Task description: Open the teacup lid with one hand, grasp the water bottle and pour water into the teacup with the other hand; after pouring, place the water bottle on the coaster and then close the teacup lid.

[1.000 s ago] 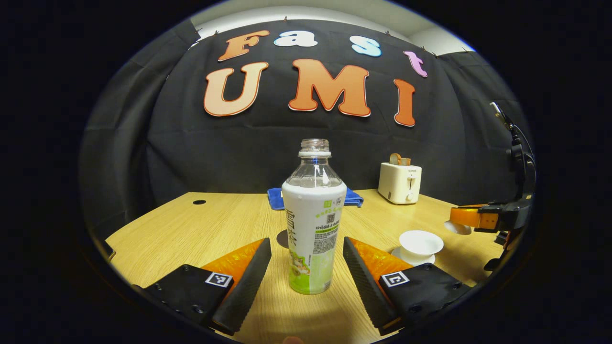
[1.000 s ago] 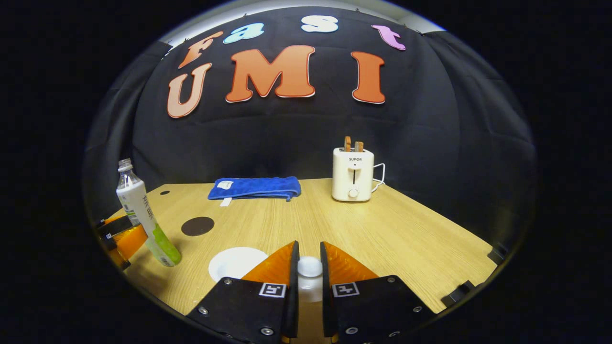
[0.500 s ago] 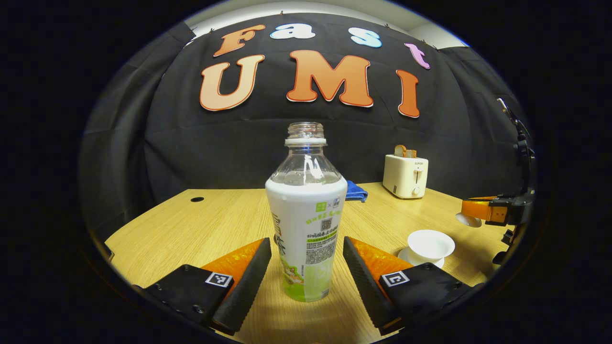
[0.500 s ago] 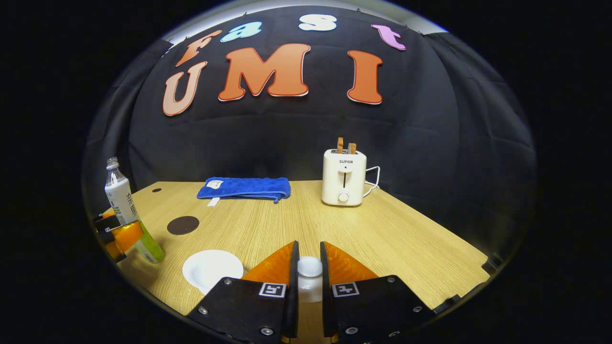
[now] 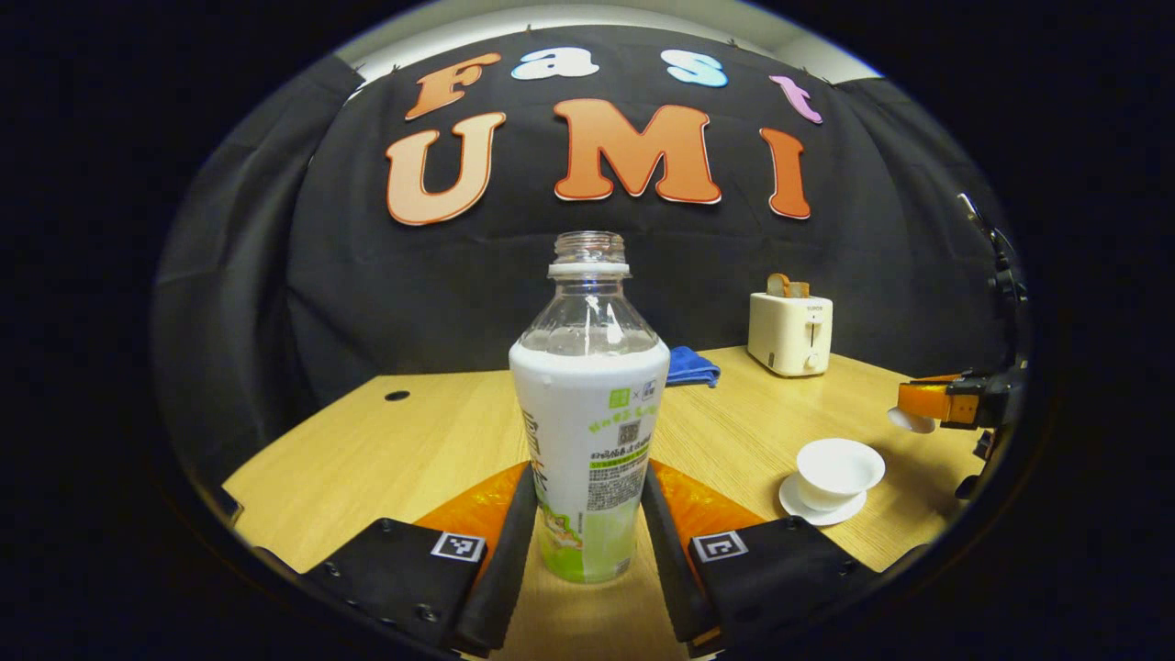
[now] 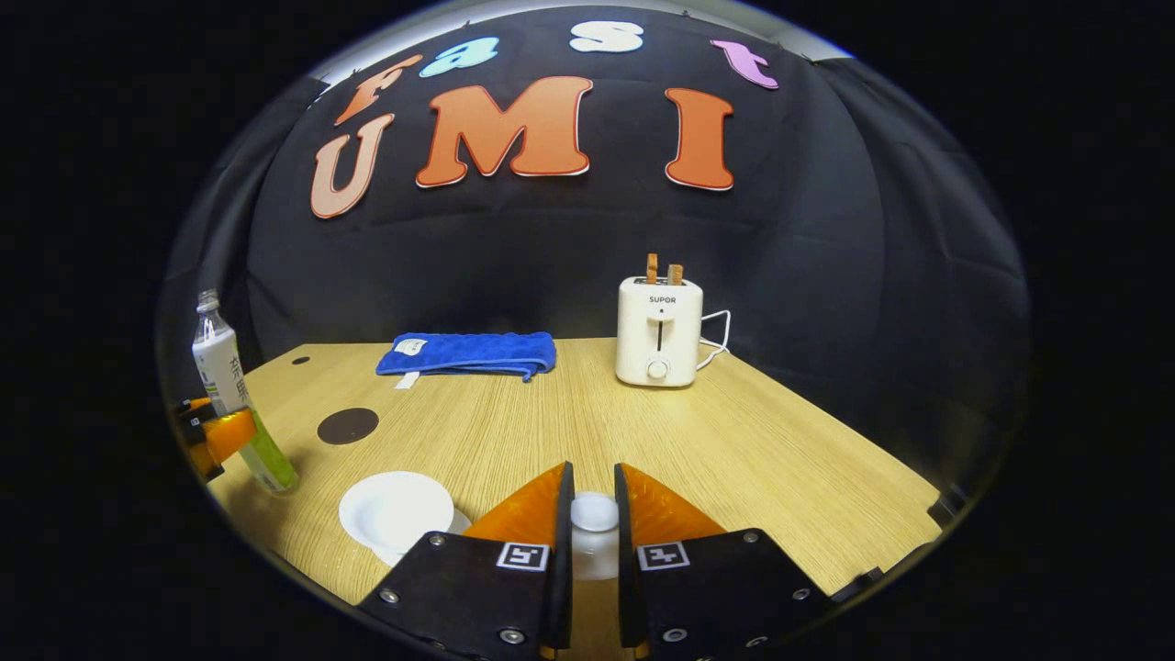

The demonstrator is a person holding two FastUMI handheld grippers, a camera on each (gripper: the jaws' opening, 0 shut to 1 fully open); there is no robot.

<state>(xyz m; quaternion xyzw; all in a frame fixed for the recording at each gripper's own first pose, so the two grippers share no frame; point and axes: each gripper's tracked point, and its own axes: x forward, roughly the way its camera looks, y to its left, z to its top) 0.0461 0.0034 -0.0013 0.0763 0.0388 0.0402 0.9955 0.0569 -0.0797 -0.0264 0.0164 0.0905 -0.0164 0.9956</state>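
Left gripper view gave us the tabletop [image 5: 386,450] first, pale wood, running back to the black booth wall. On it stood our bottle [image 5: 590,413], upright, uncapped, with a white and green label and a clear neck. Our left gripper [image 5: 587,532] had both fingers [image 5: 508,542] pressed against the bottle's lower sides, so we held it clamped near its base. At the back right stood a cream toaster [image 5: 790,321] with toast in its slots, and to its left a folded blue cloth [image 5: 690,367] peeked from behind the bottle. Nearer, on the right, the white teacup [image 5: 839,470] sat open on its saucer [image 5: 815,509]. Beyond it, at the right edge, our right gripper [image 5: 918,411] hung above the tabletop with the white lid [image 5: 909,421] at its tips.

From the right gripper view we saw the same tabletop [image 6: 734,441], the toaster [image 6: 657,330] at the back and the cloth [image 6: 468,353] lying left of it. Our right gripper [image 6: 594,514] was closed on the lid [image 6: 594,523], both fingers squeezing its knob. The teacup [image 6: 395,511] sat just left of those fingers. A dark round coaster [image 6: 348,426] lay farther left, bare. At the far left edge stood the bottle [image 6: 237,404], near the coaster but apart from it, with the left gripper [image 6: 216,436] around its lower part.
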